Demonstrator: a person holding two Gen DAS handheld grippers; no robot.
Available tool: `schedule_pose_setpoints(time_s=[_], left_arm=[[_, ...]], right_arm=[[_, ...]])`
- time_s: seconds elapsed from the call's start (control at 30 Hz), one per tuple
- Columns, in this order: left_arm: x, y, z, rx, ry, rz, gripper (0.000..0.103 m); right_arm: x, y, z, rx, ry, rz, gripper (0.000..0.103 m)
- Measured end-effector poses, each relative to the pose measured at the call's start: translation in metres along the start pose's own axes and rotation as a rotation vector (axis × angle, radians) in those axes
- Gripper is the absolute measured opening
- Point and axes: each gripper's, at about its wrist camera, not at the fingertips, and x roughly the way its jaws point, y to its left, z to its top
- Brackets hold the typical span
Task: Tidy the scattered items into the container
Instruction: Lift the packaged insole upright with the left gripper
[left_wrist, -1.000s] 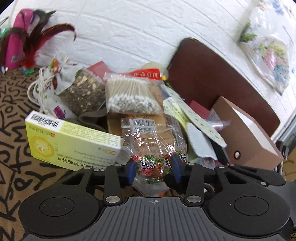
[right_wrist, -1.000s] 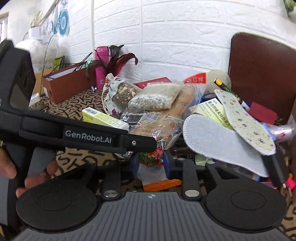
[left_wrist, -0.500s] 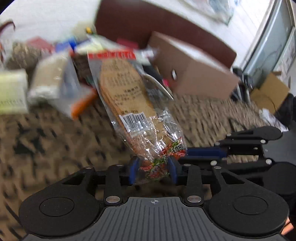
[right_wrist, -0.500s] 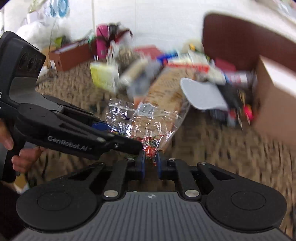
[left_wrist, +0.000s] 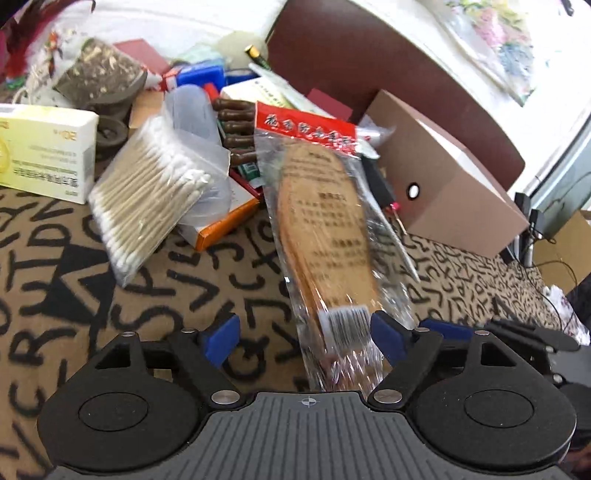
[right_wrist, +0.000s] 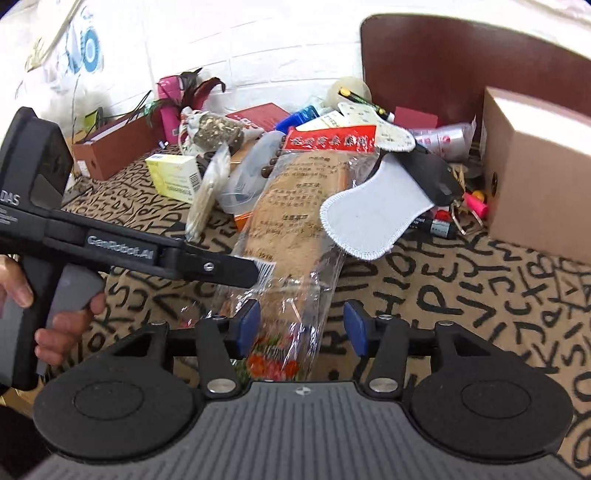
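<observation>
A clear packet of brown insoles with a red header (left_wrist: 325, 221) lies lengthwise on the patterned cloth, its near end between my fingers; it also shows in the right wrist view (right_wrist: 291, 229). My left gripper (left_wrist: 306, 338) is open, jaws wide apart on either side of the packet's end. My right gripper (right_wrist: 301, 328) is open too, the packet's crinkled end lying between its jaws. The left gripper's body (right_wrist: 122, 251) reaches in from the left in the right wrist view. A cardboard box (left_wrist: 443, 184) stands at the right, also seen in the right wrist view (right_wrist: 535, 173).
A pile of loose items sits behind: a cotton swab bag (left_wrist: 147, 192), a yellow medicine box (left_wrist: 44, 147), a herb pouch (left_wrist: 99, 74), a white insole (right_wrist: 373, 218), markers (right_wrist: 436, 221). A brown chair back (right_wrist: 461, 66) stands at the wall. An open brown box (right_wrist: 114, 144) is far left.
Both grippers were shut on the insole packet and had pulled it out of the pile; now both have opened and the packet lies on the cloth between the jaws.
</observation>
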Motion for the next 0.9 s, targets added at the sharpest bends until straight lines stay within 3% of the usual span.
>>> schedule_pose_setpoints(time_s=[0.37, 0.43, 0.5, 0.6, 0.73, 0.8, 0.9], left_arm=[[0.026, -0.004, 0.013, 0.037, 0.009, -0.04, 0.084], [0.029, -0.006, 0.013, 0.049, 0.021, -0.056, 0.074], [0.032, -0.006, 0.014, 0.049, 0.036, -0.067, 0.052], [0.028, -0.004, 0.013, 0.051, 0.036, -0.059, 0.042], [0.01, -0.005, 0.008, 0.043, 0.021, -0.065, 0.042], [0.0, -0.008, 0.003, 0.047, -0.007, -0.058, 0.06], [-0.013, -0.013, -0.003, 0.049, -0.035, -0.027, 0.059]], right_arm=[[0.031, -0.011, 0.009, 0.091, 0.028, 0.082, 0.056], [0.037, -0.01, 0.01, 0.101, 0.029, 0.097, 0.056], [0.041, -0.008, 0.011, 0.108, 0.033, 0.103, 0.049], [0.04, -0.005, 0.012, 0.106, 0.034, 0.088, 0.044], [0.028, 0.001, 0.012, 0.09, 0.024, 0.102, 0.036], [0.022, 0.007, 0.012, 0.06, 0.011, 0.114, 0.033], [0.016, 0.017, 0.014, 0.023, 0.005, 0.123, 0.028]])
